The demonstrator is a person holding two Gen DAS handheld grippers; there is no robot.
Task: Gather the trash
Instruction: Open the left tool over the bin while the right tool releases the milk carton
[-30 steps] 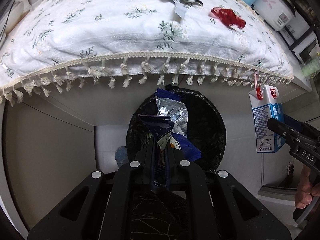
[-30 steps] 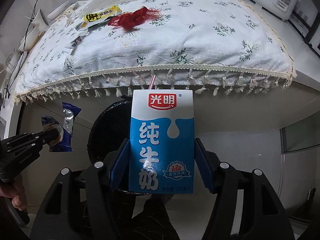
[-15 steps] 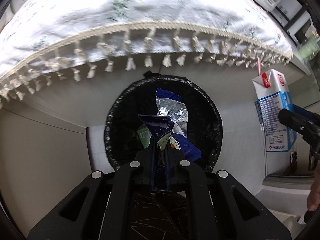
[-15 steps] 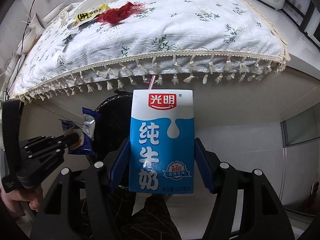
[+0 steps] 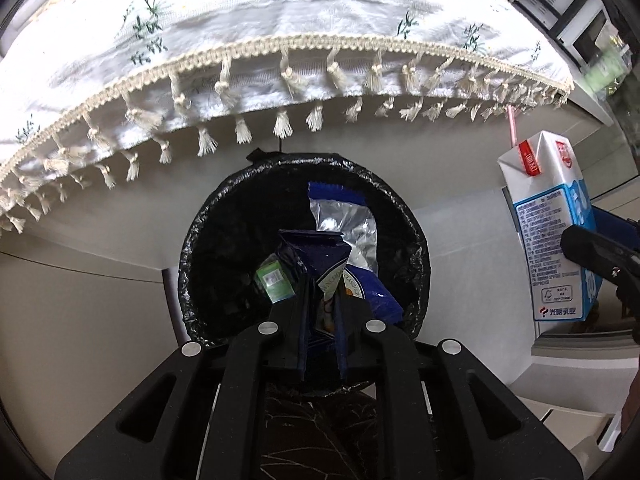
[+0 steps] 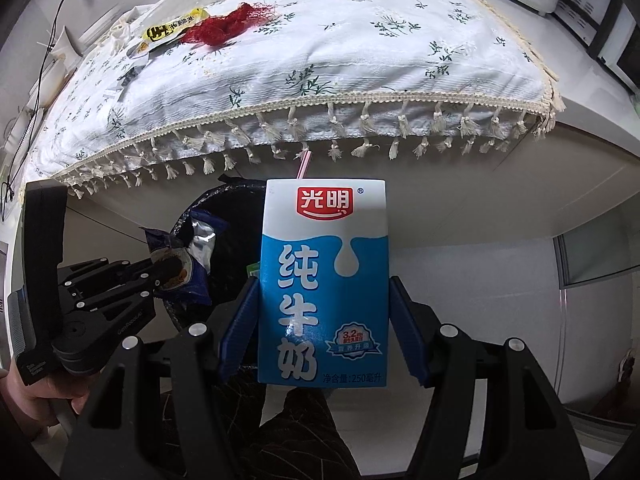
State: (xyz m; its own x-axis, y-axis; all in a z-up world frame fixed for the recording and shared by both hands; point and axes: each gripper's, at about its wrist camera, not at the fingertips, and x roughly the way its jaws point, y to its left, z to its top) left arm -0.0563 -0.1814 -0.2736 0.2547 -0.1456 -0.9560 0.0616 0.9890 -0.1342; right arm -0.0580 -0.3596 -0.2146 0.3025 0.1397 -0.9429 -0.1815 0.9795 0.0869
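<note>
We hold a crinkly blue snack wrapper point(image 5: 326, 264) in our left tongs point(image 5: 320, 308). It is dark blue outside and shiny silver inside, and it stands up between the two black fingers, which pinch it tight. Right under and in front of these tongs is the round trash bin point(image 5: 208, 240) with a wrinkly black bag in it. A small green box point(image 5: 274, 280) lies inside the bin, just left of the wrapper.

Our right tongs point(image 6: 324, 320) squeeze a milk carton point(image 6: 324, 280) from both sides with blue pads point(image 6: 238, 320). The carton is a tall box, white on top and blue below, with a red label and a pink straw point(image 6: 303, 164) poking out the top. It stands straight up. It is to the right of the bin, not over it.

Our left hand point(image 6: 36, 392) grips the black handle low on the left side.

Past both tongs hangs a white cloth point(image 6: 340, 52) with little green flowers and knotted tassels, over the tabletop. On it, far off, lie a red net point(image 6: 228, 24) and a yellow wrapper point(image 6: 172, 28).
</note>
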